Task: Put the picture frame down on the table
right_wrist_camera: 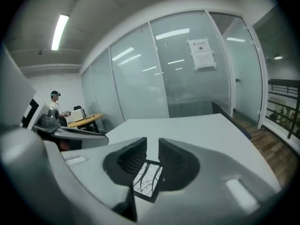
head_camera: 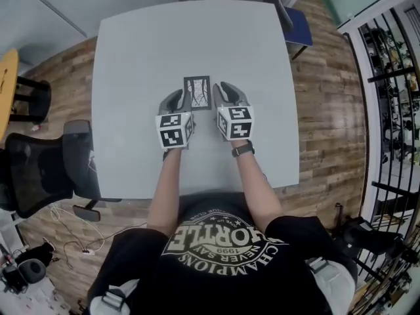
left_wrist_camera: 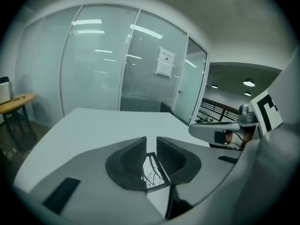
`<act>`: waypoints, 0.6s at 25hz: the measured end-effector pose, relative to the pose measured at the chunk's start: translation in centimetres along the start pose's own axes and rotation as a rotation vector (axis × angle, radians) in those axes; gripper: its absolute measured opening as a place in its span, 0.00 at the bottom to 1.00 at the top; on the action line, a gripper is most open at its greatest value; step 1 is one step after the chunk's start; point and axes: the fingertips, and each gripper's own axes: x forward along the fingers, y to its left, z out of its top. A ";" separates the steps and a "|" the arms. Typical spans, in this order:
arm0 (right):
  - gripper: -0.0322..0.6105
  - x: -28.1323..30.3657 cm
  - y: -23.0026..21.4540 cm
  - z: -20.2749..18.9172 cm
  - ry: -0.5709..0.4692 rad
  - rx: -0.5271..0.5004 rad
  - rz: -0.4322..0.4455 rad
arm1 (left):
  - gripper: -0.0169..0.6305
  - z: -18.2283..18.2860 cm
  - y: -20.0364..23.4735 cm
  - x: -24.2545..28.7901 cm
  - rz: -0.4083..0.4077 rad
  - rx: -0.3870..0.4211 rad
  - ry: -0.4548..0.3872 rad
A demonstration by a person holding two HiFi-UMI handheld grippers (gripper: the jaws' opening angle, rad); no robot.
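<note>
Grippers first: left gripper [left_wrist_camera: 151,143] & right gripper [right_wrist_camera: 152,145] both have jaws a narrow slit apart, clamping nothing. Picture frame [head_camera: 197,92] lies flat on table [head_camera: 138,51], face up, between the two, close by their tips. Prob. light, stiff, thin; any glazing = fragile, so no knocks. Lying flat it's awkward to take: pinch across a border edge, not the face.

I see black mesh office chair [head_camera: 33,172] at left edge, blue chair seat [head_camera: 299,26] upper right, black metal railing [head_camera: 394,130] far right, white cables [head_camera: 69,228] on wood-plank floor [head_camera: 325,110] lower left.
</note>
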 end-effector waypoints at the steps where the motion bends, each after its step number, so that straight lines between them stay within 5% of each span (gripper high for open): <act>1: 0.17 -1.2 0.2 1.3 -0.032 -0.014 0.004 | 0.13 1.2 -0.4 -1.0 0.009 0.017 -0.032; 15: 0.05 -13.9 1.7 9.0 -0.295 -0.140 0.024 | 0.04 8.1 -6.8 -12.7 0.074 0.140 -0.327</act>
